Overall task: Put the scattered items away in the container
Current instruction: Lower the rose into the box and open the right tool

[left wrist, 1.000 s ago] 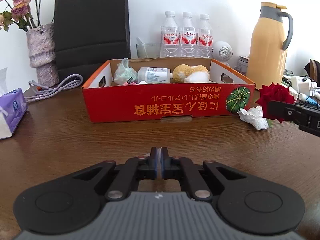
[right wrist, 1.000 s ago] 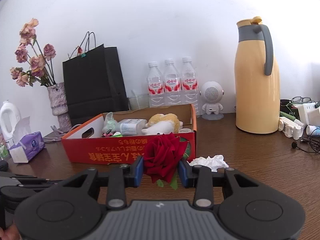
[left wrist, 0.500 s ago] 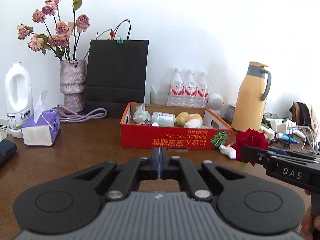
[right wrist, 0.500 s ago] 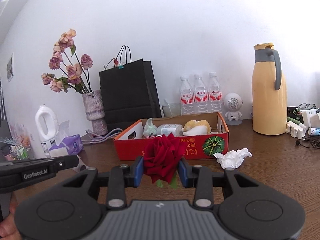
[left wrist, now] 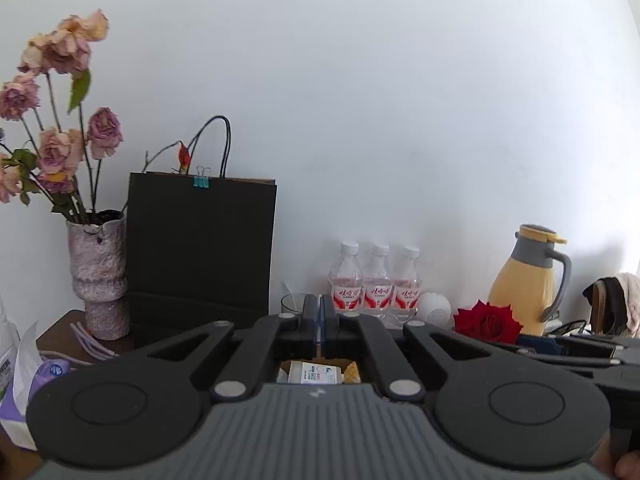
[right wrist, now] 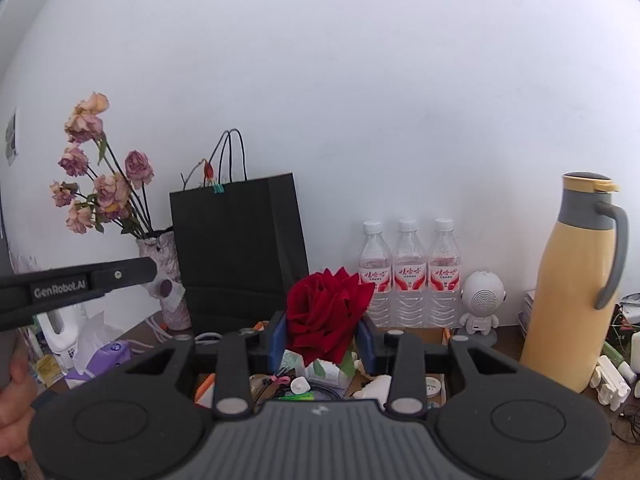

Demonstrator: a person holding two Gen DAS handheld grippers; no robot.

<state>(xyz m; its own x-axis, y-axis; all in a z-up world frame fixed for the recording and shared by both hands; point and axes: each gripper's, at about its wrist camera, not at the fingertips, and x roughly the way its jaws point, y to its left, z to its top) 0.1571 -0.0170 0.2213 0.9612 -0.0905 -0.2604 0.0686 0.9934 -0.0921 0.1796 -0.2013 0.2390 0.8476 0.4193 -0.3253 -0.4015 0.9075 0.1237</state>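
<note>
Since the earlier frame, both claws have been raised, and the red rose [right wrist: 326, 314] is now carried above the cardboard box [right wrist: 204, 390], whose contents are seen below it. The rose is pinched between the blue pads of the right claw [right wrist: 324, 340]. The left claw [left wrist: 320, 322] is held pressed together, with nothing between its fingers. Behind are seen three water bottles [right wrist: 408, 272], a black paper bag [right wrist: 240, 252] and a yellow thermos [right wrist: 576, 284] on the table [right wrist: 624, 452].

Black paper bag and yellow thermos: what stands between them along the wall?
Right wrist view: three water bottles, then a small white robot-shaped speaker, between the bag and thermos.
</note>
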